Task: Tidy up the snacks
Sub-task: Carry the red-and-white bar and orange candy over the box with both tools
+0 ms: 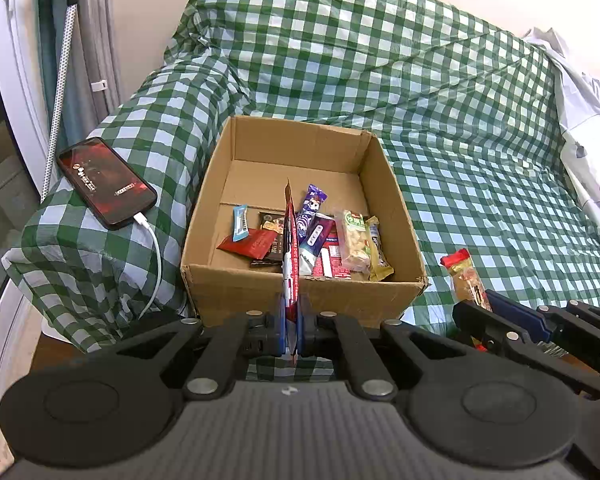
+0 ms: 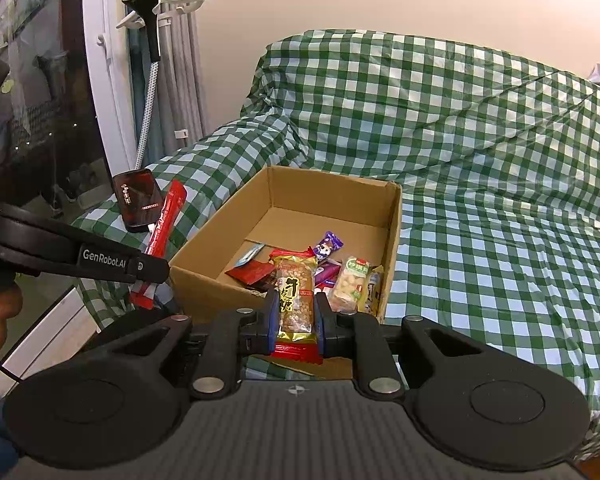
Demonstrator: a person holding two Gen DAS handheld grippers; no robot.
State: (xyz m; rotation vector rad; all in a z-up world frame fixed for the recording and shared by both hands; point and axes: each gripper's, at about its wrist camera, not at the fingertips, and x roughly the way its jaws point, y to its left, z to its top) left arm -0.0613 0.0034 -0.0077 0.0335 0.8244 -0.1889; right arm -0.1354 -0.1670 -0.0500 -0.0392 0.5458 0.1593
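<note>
Red snack stick (image 1: 290, 264) in left jaws, peanut candy pack (image 2: 296, 300) in right.

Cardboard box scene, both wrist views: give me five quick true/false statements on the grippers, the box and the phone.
1. The left gripper is shut on a thin red stick-shaped packet. True.
2. The right gripper is open and holds nothing. False: it is shut on a red-and-gold peanut candy packet.
3. The open brown cardboard box is empty. False: several wrapped snacks lie inside.
4. The black smartphone lies inside the box. False: it rests outside it, on the green-and-white checked cover.
5. A white cable is plugged into the phone. True.
</note>
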